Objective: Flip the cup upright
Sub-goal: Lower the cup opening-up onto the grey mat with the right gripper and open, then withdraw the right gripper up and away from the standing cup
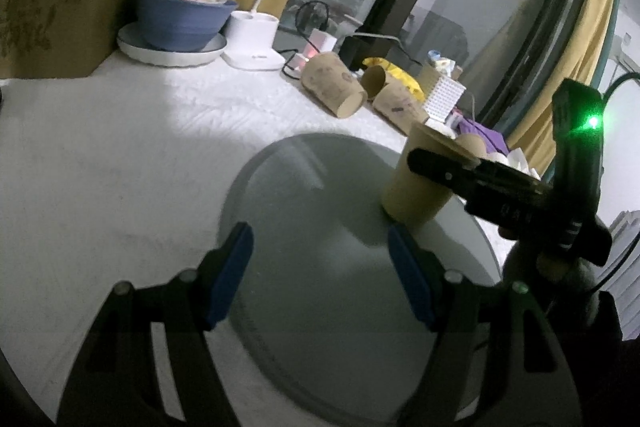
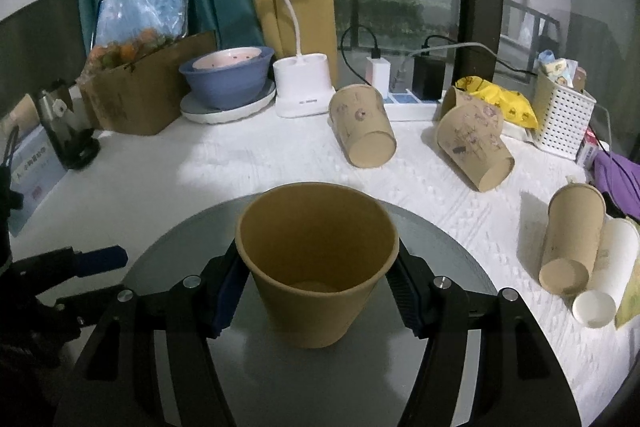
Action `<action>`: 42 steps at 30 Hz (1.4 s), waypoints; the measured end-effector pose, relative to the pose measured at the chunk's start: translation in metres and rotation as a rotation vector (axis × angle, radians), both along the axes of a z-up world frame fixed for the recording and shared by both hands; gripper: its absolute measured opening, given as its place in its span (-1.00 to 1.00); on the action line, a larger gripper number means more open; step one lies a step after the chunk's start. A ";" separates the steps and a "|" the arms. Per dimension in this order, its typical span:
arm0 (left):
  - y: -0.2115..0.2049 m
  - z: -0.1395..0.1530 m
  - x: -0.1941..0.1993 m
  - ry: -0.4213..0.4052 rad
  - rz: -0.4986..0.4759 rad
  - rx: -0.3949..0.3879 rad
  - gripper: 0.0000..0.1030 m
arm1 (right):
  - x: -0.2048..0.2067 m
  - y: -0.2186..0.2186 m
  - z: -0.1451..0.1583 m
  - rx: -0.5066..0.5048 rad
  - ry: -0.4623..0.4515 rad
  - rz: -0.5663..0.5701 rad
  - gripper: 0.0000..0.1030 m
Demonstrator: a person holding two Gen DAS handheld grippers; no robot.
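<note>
From the left wrist camera, my left gripper (image 1: 320,275) hangs spread and holds nothing above the grey round tray (image 1: 312,347). The cup (image 1: 416,183) stands ahead and to the right on the tray, my right gripper (image 1: 444,171) clamped across it.

From the right wrist camera, the right gripper (image 2: 316,287) grasps the cup (image 2: 316,263) by both walls. Its axis is vertical, mouth up, base seemingly resting on the tray (image 2: 440,235). I see nothing inside. Releasing looks like the remaining move.
</note>
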State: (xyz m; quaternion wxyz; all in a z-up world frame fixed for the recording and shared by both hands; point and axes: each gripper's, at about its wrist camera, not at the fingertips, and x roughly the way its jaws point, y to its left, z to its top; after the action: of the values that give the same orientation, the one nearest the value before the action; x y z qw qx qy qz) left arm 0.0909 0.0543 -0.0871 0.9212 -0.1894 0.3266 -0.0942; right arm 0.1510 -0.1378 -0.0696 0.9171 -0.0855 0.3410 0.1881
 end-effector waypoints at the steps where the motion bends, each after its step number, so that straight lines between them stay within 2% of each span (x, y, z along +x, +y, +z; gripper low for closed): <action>1: 0.000 0.000 0.000 -0.001 -0.001 0.002 0.39 | -0.002 -0.001 0.000 0.001 0.001 -0.002 0.31; 7: -0.003 0.001 0.001 -0.003 -0.003 0.017 0.39 | -0.012 -0.002 -0.002 -0.017 0.003 -0.014 0.31; 14: -0.011 0.004 -0.001 -0.023 0.006 0.071 0.39 | -0.022 -0.006 -0.003 -0.031 0.006 -0.043 0.32; 16: -0.012 0.006 -0.004 -0.030 0.009 0.080 0.39 | -0.025 -0.006 -0.004 -0.040 0.011 -0.047 0.37; 18: -0.012 0.008 -0.007 -0.037 0.015 0.082 0.39 | -0.030 -0.007 -0.003 -0.041 0.007 -0.052 0.51; 23: -0.014 0.015 -0.016 -0.055 0.023 0.088 0.39 | -0.040 -0.011 0.004 -0.027 -0.005 -0.058 0.52; 28: -0.024 0.027 -0.030 -0.102 0.042 0.158 0.44 | -0.052 -0.015 0.010 -0.018 -0.017 -0.065 0.52; 30: -0.026 0.033 -0.036 -0.126 0.041 0.164 0.51 | -0.057 -0.017 0.013 -0.012 -0.023 -0.069 0.52; 42: -0.035 0.068 -0.064 -0.219 0.057 0.198 0.52 | -0.098 -0.025 0.039 0.006 -0.078 -0.088 0.52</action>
State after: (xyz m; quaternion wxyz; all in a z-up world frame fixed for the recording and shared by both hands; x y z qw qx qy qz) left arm 0.0274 0.0193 -0.0194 0.9678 -0.0956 0.2264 -0.0552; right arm 0.0533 -0.1624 -0.0303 0.9372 -0.0750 0.3080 0.1453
